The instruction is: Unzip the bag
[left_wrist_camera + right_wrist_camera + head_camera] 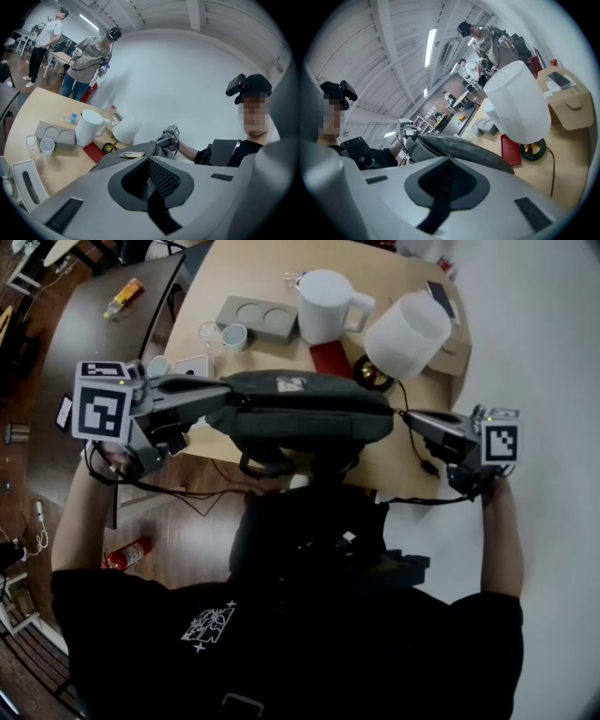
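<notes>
1. At the near edge of the pale wooden table, a dark grey bag lies lengthwise across the person's front. Its straps hang over the table edge, and a small pale label sits on its top.
2. The left gripper meets the bag's left end. In the left gripper view its jaws are drawn together at the tips, with the bag starting right at them. They appear to pinch that end, but whether they hold fabric or a zip pull cannot be told.
3. The right gripper meets the bag's right end. In the right gripper view its jaws are likewise closed, with the bag running away from the tips. What exactly they pinch cannot be made out.
4. Each gripper view shows the other gripper at the far end of the bag: the right one from the left, and the left one from the right.
5. The seam along the bag's top reads as a closed dark line from end to end.
6. Behind the bag stand a white jug and a lamp with a white shade. A red card lies flat between them and the bag.
7. Further left are a grey tray with two round recesses, a white cup and a clear glass beside it.
</notes>
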{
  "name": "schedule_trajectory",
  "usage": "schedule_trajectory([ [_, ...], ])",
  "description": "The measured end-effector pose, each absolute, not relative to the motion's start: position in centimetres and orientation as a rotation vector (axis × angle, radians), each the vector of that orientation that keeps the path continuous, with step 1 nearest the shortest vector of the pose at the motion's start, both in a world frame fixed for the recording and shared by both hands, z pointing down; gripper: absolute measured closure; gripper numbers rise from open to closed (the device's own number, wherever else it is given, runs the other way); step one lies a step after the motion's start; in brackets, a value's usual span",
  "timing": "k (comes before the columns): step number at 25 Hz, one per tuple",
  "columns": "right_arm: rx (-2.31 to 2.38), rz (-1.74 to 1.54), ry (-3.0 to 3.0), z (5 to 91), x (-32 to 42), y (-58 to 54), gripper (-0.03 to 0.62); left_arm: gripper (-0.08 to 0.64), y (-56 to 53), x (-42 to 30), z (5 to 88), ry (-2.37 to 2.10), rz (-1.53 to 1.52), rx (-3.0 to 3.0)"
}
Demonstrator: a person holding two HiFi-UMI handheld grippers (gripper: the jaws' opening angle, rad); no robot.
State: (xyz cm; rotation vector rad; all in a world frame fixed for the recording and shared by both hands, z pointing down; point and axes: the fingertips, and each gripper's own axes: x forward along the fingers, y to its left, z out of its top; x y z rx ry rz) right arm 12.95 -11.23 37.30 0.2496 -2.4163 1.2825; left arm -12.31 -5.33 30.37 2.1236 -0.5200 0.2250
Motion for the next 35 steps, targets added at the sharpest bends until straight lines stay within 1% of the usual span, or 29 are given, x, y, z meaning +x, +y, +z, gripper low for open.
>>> schedule_trajectory([
  [6,0.308,1.301,-2.415,37.9,12.5,-11.7,0.577,0.555,-5.7,-16.1,30.6,-0.577,0.059,2.062],
  [17,0.338,1.289,-2.462,38.8,12.6,-11.5,0.577,0.554,-5.4,-21.0,33.8,-0.729,-0.090,2.019],
  [20,0.317,1.310,-2.480,38.6,12.2,-11.1,0.577,0.552,-5.8,-21.9,34.3,-0.708,-0.228,1.981],
  [23,0.381,1.281,-2.460,39.3,13.4,-11.6,0.577,0.552,-5.7,-20.6,35.0,-0.641,-0.323,1.941],
  [28,0.440,1.314,-2.444,40.1,15.6,-11.7,0.577,0.554,-6.1,-18.3,32.2,-0.685,-0.128,2.101],
  [35,0.376,1.296,-2.447,39.5,14.8,-10.9,0.577,0.555,-5.7,-14.4,33.3,-0.527,-0.132,2.011],
])
